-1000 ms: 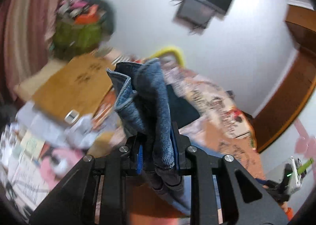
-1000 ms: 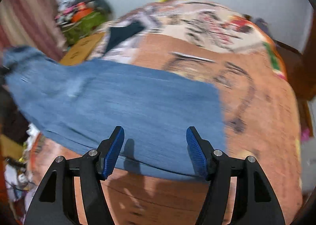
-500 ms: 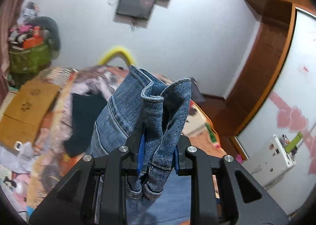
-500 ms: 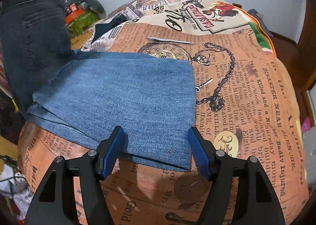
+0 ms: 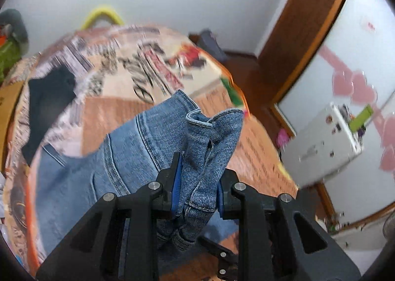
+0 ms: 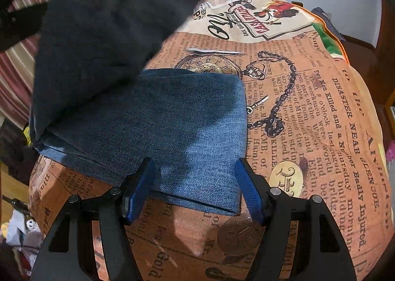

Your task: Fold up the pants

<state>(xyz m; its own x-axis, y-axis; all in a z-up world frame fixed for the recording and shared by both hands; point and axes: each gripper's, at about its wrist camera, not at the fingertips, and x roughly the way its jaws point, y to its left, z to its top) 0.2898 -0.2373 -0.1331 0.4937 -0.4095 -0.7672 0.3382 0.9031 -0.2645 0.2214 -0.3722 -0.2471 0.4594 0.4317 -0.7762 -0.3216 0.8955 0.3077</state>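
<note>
The blue jeans [image 6: 172, 130] lie folded on the bed with the newspaper-print cover [image 6: 321, 133]. My left gripper [image 5: 197, 182] is shut on the bunched waistband end of the jeans [image 5: 202, 138] and holds it up above the bed. In the right wrist view that lifted part [image 6: 98, 34] hangs dark and blurred over the flat layers at the upper left. My right gripper [image 6: 195, 189] is open and empty, its jaws wide apart just above the near edge of the folded denim.
A dark garment [image 5: 49, 98] lies on the far left of the bed. A white box [image 5: 321, 142] stands to the right by a wall with pink hearts. A wooden door frame [image 5: 308, 34] rises behind the bed. Clutter [image 6: 19, 231] lies on the floor at left.
My left gripper has swung the held waistband end rightward and down over the bed, so it now hangs over the flat denim. My right gripper has stayed open over the near edge.
</note>
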